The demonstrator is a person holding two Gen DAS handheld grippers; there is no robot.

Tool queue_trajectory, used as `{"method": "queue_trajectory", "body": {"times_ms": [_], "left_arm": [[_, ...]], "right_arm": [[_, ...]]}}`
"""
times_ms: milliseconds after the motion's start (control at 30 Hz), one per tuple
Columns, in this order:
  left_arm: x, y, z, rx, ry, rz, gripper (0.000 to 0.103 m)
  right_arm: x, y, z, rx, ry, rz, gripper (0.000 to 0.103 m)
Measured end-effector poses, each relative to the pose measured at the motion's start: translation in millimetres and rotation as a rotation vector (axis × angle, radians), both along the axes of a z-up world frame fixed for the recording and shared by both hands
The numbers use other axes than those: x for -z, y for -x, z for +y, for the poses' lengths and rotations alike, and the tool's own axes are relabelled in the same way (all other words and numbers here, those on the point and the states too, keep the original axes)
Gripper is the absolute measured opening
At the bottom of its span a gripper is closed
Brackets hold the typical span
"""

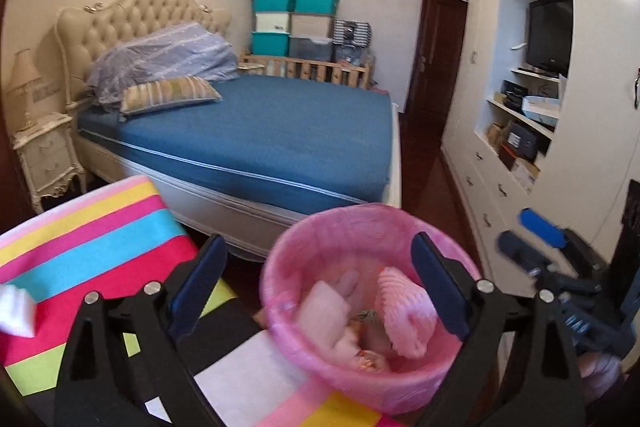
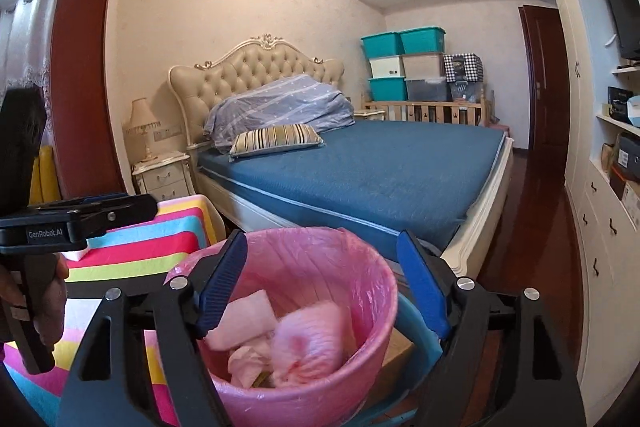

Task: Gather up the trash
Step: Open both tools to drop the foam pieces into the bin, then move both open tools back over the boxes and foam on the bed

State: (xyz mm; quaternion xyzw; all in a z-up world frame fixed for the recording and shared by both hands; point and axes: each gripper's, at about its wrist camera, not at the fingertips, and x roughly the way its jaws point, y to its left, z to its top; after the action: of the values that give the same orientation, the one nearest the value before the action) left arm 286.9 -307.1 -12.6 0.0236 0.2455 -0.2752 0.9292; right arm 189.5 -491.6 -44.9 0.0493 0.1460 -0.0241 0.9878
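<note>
Both my grippers, left point(image 1: 320, 283) and right point(image 2: 322, 285), hang spread apart, empty, over the pink-lined bin point(image 2: 372, 311) at lower centre; its crumpled trash point(image 2: 308, 343) is blurred, its base cut off.

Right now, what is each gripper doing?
Left gripper: open, holding nothing, above the pink bin.
Right gripper: open, holding nothing, above that bin.
</note>
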Motion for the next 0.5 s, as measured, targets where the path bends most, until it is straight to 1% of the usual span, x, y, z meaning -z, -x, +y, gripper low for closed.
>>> {"method": "queue_trajectory", "body": {"times_ms": [67,133,200,267,367,467,500], "left_arm": [[1.8,4.9,14.1,-0.018,-0.005,-0.005,0.091],[2.6,9.9,27.5,-0.038,-0.013,-0.005,0.095],[2.5,18.2,42.5,-0.061,-0.016,-0.018,0.096],[0.8,26.6,58.8,-0.079,-0.021,-0.035,0.098],[0.6,42.5,87.2,-0.124,-0.037,-0.069,0.098],[3.2,54.5,111.3,-0.152,-0.054,-0.071,0.098],[4.6,58.5,121.0,-0.167,-0.064,-0.074,0.098]], "right_arm": [[-3.5,5.3,-0.2,0.002,0.0,-0.008,0.074],[-7.4,12.3,2.5,0.0,-0.005,-0.016,0.074],[-12.1,16.1,6.6,-0.005,0.001,-0.023,0.074],[-16.1,19.7,19.2,-0.027,0.01,-0.03,0.074],[-21.0,21.0,42.1,-0.065,0.035,-0.029,0.074],[-24.4,15.6,71.2,-0.122,0.03,-0.026,0.074],[-23.0,10.6,87.3,-0.146,0.038,-0.016,0.074]]}}
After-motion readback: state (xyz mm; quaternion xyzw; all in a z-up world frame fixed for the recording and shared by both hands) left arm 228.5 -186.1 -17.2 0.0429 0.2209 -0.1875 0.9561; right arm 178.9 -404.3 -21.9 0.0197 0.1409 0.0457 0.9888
